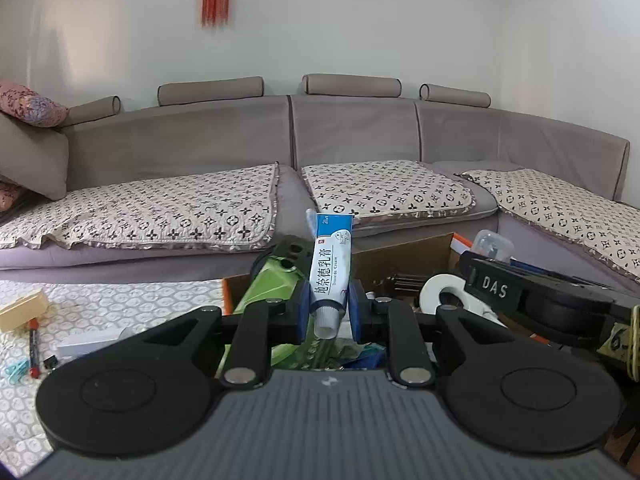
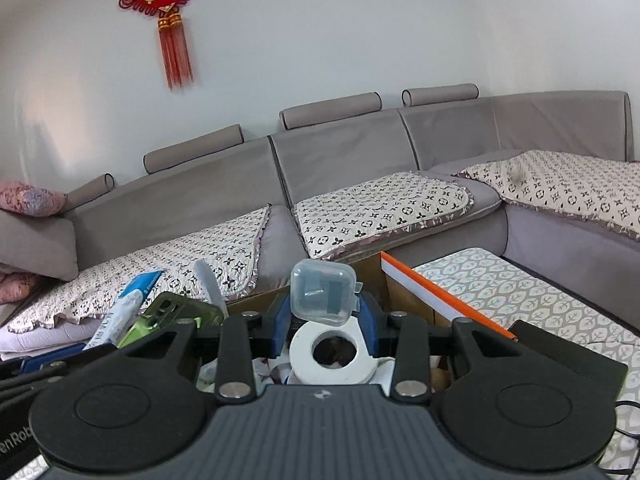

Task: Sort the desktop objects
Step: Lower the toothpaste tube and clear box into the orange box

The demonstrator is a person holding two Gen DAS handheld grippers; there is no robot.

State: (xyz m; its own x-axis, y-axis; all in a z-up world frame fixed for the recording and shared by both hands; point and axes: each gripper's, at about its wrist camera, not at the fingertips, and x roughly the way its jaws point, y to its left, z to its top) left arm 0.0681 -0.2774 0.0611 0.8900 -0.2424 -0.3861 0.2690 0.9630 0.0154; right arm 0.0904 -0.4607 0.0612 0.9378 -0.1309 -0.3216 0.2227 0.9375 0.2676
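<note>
The cardboard box [image 1: 404, 256] lies directly ahead of and below both claws, its orange-edged flap [image 2: 440, 296] raised on the right side. It sits on the worktop [image 2: 520, 292], which carries a leaf-patterned cloth. Both claws are poised at the box opening, so the coming move appears to be a release into it.

The left claw [image 1: 330, 308] is closed tight on a tube of ointment [image 1: 330, 268]. The tube's long axis stands nearly upright, cap end down between the blue pads, crimped end up and tilted slightly left. The green phone case [image 1: 272, 284] lies just beyond it inside the box.

The right claw [image 2: 324, 320] is closed partway on a small clear plastic case [image 2: 324, 292], gripped at its lower edge. The roll of white tape [image 2: 332, 354] lies directly beneath this claw, in the box.

The box floor and its remaining contents are largely hidden behind the claw bodies. On the worktop to the left, a red marker [image 1: 33, 344], a blue paper clip [image 1: 16, 370] and a wooden block [image 1: 24, 312] remain unsorted.
</note>
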